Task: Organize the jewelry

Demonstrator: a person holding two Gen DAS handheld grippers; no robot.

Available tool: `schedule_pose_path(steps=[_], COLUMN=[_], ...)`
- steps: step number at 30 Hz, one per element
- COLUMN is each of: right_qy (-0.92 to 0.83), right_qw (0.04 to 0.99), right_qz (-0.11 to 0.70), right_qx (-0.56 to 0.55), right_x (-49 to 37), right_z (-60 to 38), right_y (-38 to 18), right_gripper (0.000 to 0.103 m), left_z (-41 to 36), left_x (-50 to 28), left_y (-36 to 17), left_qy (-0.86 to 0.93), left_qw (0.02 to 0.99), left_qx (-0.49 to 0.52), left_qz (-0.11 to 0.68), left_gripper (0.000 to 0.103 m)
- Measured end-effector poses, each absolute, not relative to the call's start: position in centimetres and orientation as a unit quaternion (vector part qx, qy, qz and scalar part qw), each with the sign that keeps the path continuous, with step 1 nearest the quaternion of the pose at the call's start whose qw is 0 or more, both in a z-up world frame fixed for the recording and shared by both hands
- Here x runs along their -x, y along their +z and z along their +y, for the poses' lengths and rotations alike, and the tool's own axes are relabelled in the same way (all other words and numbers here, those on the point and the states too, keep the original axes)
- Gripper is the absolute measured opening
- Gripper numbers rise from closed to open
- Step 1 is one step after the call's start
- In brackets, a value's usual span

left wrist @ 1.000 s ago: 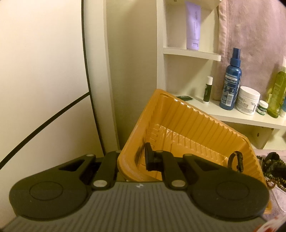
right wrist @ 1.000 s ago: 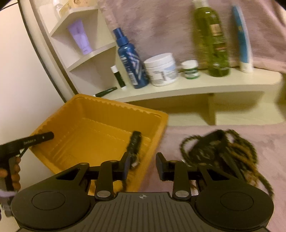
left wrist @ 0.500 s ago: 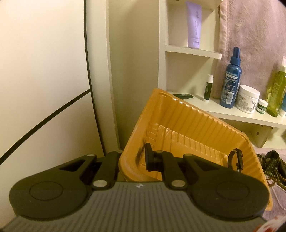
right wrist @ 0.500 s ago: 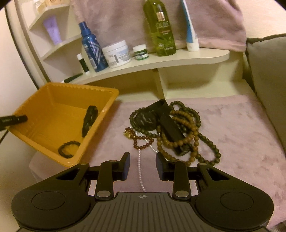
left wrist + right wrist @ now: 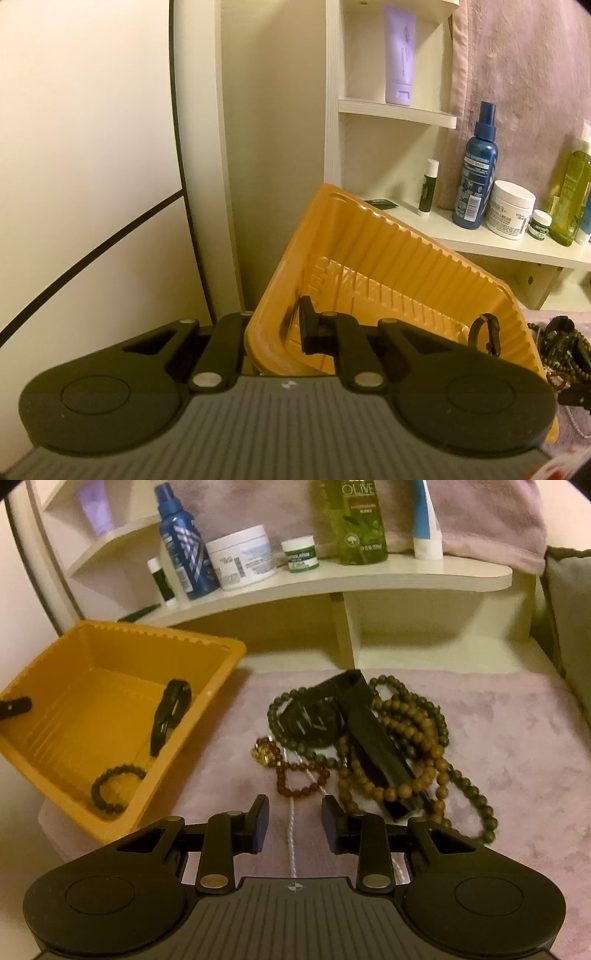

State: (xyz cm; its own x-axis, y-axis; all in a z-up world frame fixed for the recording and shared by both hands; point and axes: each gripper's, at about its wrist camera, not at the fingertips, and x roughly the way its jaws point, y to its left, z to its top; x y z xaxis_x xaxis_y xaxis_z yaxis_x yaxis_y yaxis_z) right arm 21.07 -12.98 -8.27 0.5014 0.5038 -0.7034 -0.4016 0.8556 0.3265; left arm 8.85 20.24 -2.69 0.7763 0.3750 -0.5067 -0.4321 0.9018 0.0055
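A: How is the orange tray (image 5: 388, 258) held?

B: Its near wall is pinched by the left gripper (image 5: 275, 328); one finger is seen inside the tray, the other outside the wall. The tray is tilted, its open side turned toward the camera.

A: What is seen inside it?

B: In the right wrist view, a black band (image 5: 170, 714) is propped against the tray's right wall, and a small black bead bracelet (image 5: 114, 788) is lying on the floor of the tray at about 7 o'clock from the band.

A: And the remaining jewelry?

B: A tangled pile is lying on the mauve cloth (image 5: 517, 746), at 3 o'clock from the tray. A black watch (image 5: 314, 720) is seen on top, with brown bead strands (image 5: 406, 760) and dark green bead strands (image 5: 461, 786) wound around it. A reddish bead bracelet (image 5: 299, 775) is at the pile's 8 o'clock edge, and a thin white chain (image 5: 291, 819) is stretched from it toward the camera.

A: The right gripper (image 5: 293, 821)?

B: Its fingers are spread, nothing is pinched. The white chain is seen in the gap between them, untouched as far as can be told.

A: Anything behind?

B: A shelf (image 5: 369, 576) at 12 o'clock is stocked with a blue spray bottle (image 5: 183, 546), a white jar (image 5: 242, 555) and a green bottle (image 5: 356, 520).
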Motion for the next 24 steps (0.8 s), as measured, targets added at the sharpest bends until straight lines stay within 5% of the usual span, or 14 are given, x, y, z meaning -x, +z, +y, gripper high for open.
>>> schedule_pose_path(steps=[7, 15, 24], right_qy=[0.243, 0.241, 0.283], right_qw=[0.878, 0.888, 0.893], right_qz=[0.407, 0.391, 0.349], right_qx=[-0.076, -0.04, -0.039], right_x=[-22.1, -21.6, -19.3], right_z=[-12.0, -11.4, -11.9], right_y=[-8.6, -8.8, -6.4], right_gripper=[0.032, 0.005, 0.005], left_z=[20.3, 20.3, 20.3], left_x=[-8.8, -8.8, -8.9], left_y=[-2.7, -2.8, -2.7], left_qy=[0.215, 0.215, 0.216], left_qw=[0.941, 0.941, 0.94], left_qx=[0.057, 0.058, 0.056], left_qz=[0.256, 0.256, 0.256], left_gripper=[0.012, 0.011, 0.011])
